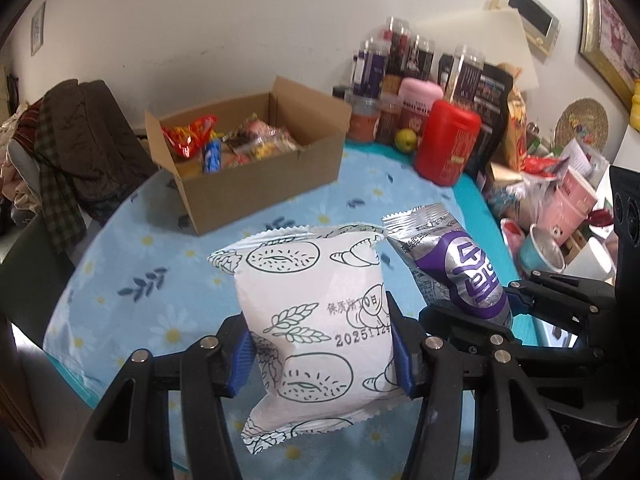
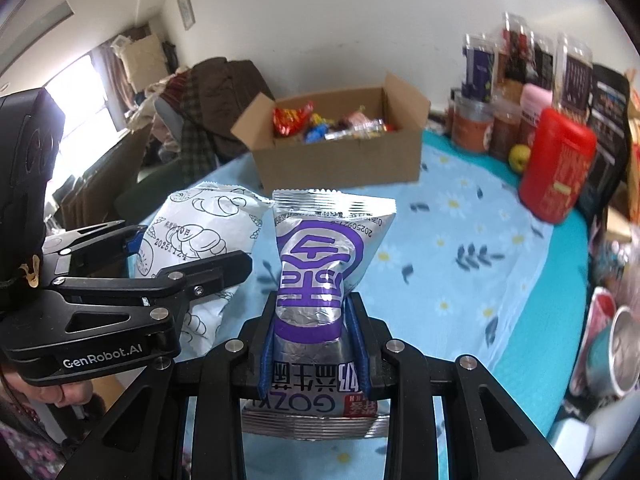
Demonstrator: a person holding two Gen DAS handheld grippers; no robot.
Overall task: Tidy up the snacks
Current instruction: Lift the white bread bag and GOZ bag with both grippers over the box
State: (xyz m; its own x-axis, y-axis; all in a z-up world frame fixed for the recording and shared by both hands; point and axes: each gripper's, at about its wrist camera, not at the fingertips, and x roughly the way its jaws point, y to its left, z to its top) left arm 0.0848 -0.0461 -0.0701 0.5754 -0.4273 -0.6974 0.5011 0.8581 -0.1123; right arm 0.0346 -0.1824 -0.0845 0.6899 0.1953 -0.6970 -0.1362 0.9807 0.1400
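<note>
We note the left gripper (image 1: 320, 344) clamped on a white bread packet (image 1: 316, 320), held clear above the blue floral tablecloth (image 1: 132, 280). The right gripper (image 2: 314, 336) pinches a silver-purple snack packet (image 2: 320, 264). The open cardboard box (image 1: 256, 184), part-filled with snacks, sits at 11 o'clock.
</note>
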